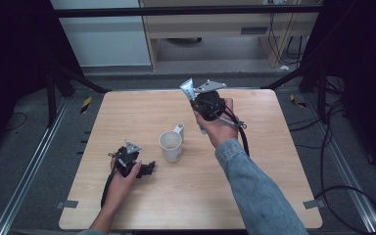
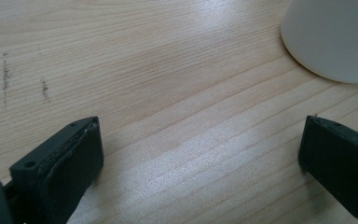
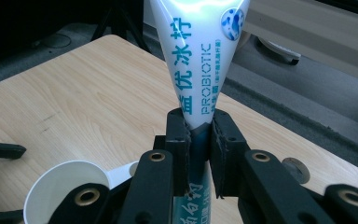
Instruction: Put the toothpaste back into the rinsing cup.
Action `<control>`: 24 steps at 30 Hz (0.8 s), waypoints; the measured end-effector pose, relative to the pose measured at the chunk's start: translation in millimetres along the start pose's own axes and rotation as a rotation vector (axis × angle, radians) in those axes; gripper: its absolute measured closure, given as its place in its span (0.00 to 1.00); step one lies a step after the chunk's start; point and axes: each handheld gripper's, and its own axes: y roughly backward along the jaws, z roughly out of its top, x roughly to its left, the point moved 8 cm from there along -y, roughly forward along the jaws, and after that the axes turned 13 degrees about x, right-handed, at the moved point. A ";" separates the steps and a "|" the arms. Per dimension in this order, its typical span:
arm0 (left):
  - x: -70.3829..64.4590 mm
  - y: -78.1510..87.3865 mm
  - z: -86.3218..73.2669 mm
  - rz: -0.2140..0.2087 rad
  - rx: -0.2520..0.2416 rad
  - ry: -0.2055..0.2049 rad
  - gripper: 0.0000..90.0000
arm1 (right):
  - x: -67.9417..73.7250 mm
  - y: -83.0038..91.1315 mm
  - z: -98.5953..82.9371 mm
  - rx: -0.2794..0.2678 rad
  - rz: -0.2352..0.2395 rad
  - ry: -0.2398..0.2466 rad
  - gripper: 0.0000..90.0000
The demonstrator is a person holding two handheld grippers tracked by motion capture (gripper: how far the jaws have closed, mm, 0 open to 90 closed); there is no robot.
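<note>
A white toothpaste tube [image 1: 187,89] with teal lettering is held upright above the far middle of the wooden table [image 1: 264,147]. My right gripper [image 1: 195,103] is shut on it. In the right gripper view the jaws pinch the narrow lower part of the tube [image 3: 198,60], and its flat crimped end points up and away; the right gripper [image 3: 198,135] hangs above the white cup [image 3: 58,189]. The cup [image 1: 170,146] stands mid-table, handle toward the far side. My left gripper [image 1: 149,168] rests on the table just left of the cup. Its jaws [image 2: 200,135] are wide open with bare wood between them.
The cup's rounded wall [image 2: 335,37] is close ahead and to the right of the left gripper's jaws. Beyond the table's far edge are a grey floor, cables [image 1: 333,147] and a cabinet [image 1: 225,29]. Metal rails run along both sides.
</note>
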 end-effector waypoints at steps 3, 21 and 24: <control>0.0 0.0 0.0 0.000 0.000 0.000 0.00 | 4.4 0.6 4.0 -0.011 0.008 0.004 0.88; 0.0 0.0 0.0 0.000 0.000 0.000 0.00 | 17.4 2.7 16.8 -0.057 0.019 0.009 0.88; -0.2 -0.2 0.3 -0.001 -0.003 0.004 0.00 | 19.6 5.1 19.0 -0.068 0.021 0.001 0.88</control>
